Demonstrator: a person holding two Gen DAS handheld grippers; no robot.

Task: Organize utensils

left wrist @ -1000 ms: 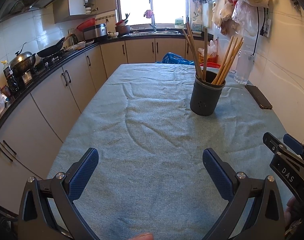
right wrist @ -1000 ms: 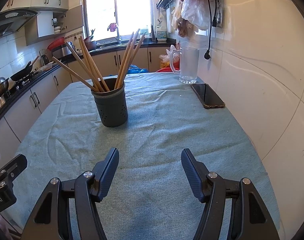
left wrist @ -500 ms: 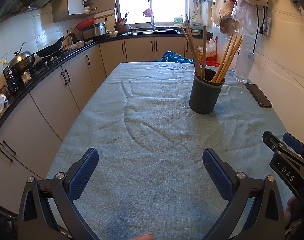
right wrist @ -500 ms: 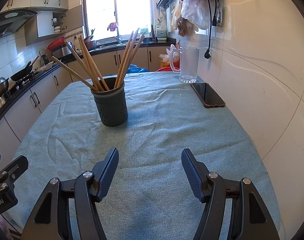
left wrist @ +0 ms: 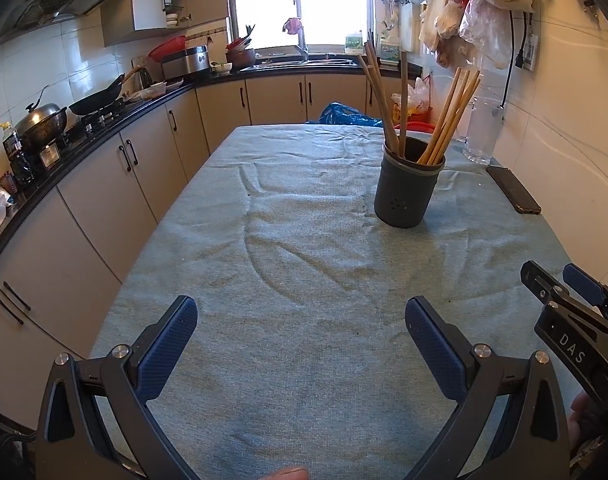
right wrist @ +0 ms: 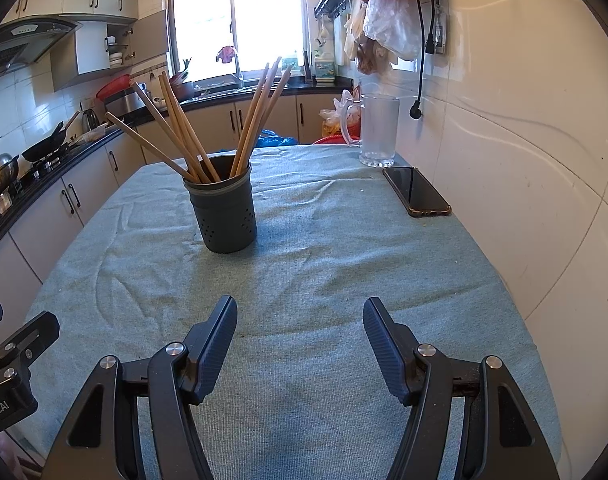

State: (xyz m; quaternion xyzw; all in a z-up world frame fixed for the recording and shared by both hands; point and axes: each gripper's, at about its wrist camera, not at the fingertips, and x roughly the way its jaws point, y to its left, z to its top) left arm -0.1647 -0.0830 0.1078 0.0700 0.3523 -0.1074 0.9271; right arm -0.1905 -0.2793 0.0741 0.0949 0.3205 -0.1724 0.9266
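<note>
Right wrist view: dark round holder [right wrist: 226, 216] with small holes in its wall, upright on the table [right wrist: 344, 264].
Chopsticks [right wrist: 260, 116]: long tan sticks fanned out inside the holder.
Left hand-held gripper [left wrist: 300, 332]: spread wide, holding nothing.
Right hand-held gripper [right wrist: 300, 330]: spread wide, holding nothing.
Phone [right wrist: 418, 191]: flat near the wall.

Chopsticks standing in a holder on the table

A dark grey round holder [right wrist: 225, 216], with small holes in its lower wall, stands upright on the cloth-covered table [right wrist: 344, 264]. Long wooden chopsticks [right wrist: 260, 116] stick out of it, fanned in two bunches: one leaning left, the other leaning right, tips well above the rim.
</note>
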